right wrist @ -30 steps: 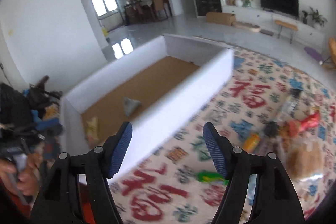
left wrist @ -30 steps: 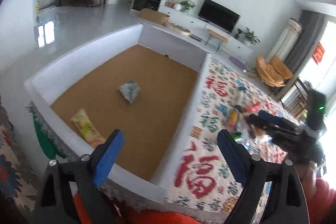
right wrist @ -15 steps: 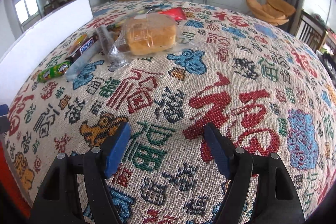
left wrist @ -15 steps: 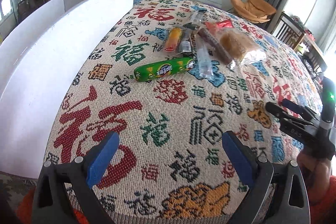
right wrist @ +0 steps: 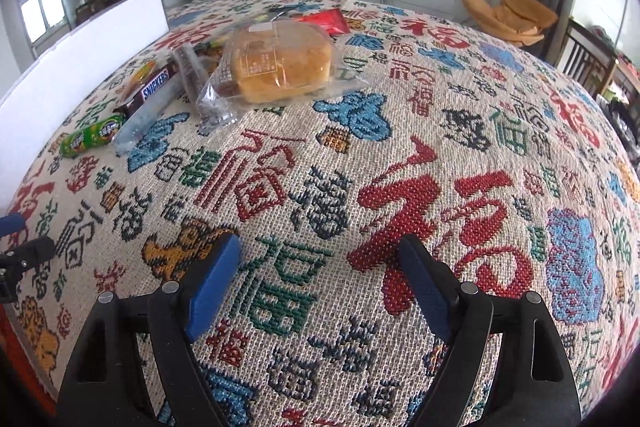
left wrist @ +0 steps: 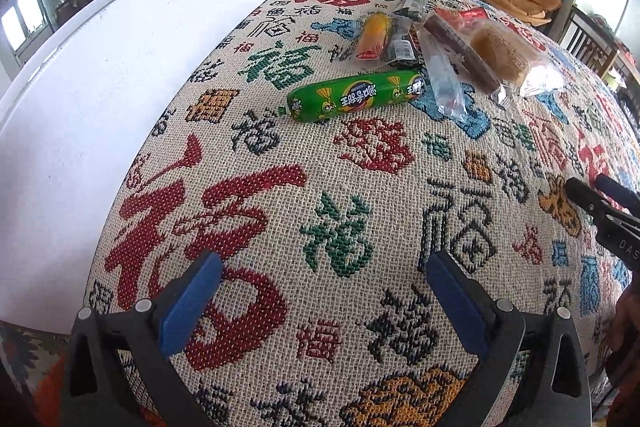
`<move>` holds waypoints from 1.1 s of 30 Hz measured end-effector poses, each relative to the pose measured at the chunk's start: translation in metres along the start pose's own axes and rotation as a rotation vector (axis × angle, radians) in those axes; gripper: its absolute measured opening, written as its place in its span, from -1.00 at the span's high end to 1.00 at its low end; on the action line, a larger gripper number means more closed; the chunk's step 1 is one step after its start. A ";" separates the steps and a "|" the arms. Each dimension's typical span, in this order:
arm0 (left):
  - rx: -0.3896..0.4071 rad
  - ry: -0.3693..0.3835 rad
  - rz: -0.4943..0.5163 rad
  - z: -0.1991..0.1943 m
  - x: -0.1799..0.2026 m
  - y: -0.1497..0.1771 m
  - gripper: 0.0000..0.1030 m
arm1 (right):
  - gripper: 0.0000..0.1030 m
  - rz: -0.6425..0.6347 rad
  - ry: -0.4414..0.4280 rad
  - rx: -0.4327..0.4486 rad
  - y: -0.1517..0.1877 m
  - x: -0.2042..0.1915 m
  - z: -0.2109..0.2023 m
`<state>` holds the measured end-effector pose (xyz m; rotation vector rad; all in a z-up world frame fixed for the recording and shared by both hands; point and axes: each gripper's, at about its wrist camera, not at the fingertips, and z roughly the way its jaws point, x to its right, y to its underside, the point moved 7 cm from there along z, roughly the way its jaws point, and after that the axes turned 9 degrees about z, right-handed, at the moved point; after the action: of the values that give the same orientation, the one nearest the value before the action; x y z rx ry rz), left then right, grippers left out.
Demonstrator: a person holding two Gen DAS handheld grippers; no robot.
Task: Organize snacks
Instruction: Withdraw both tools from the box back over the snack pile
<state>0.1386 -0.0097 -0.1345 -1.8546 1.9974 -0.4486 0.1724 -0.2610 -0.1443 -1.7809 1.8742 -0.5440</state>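
A heap of snacks lies on the patterned cloth: a green sausage (left wrist: pixel 356 97) (right wrist: pixel 92 137), an orange sausage (left wrist: pixel 374 37), a Snickers bar (right wrist: pixel 154 89), a clear-wrapped stick (left wrist: pixel 442 79) (right wrist: pixel 140 119), bagged bread (left wrist: pixel 504 53) (right wrist: pixel 280 65) and a red packet (right wrist: pixel 326 21). My left gripper (left wrist: pixel 320 279) hovers over bare cloth well short of the green sausage, its jaws opening with nothing between them. My right gripper (right wrist: pixel 320 259) hangs over bare cloth nearer than the bread, its jaws also opening and empty.
A white box wall (left wrist: pixel 100 87) (right wrist: pixel 80 67) stands along the left of the cloth. The right gripper's tips (left wrist: pixel 600 203) show at the left view's right edge. The cloth (right wrist: pixel 480 147) stretches bare to the right. Chairs and a TV stand beyond.
Both grippers have swung away from the brown-floored white box and come down over the cloth beside the snacks. Over the last half second they hardly moved, and both pairs of jaws spread a little wider.
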 end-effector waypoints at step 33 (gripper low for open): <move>-0.004 -0.008 0.013 0.001 0.002 0.000 -1.00 | -0.64 0.001 -0.001 0.001 0.001 0.000 0.001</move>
<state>0.1390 -0.0114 -0.1355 -1.8420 2.0055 -0.4331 0.1726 -0.2610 -0.1456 -1.7794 1.8737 -0.5429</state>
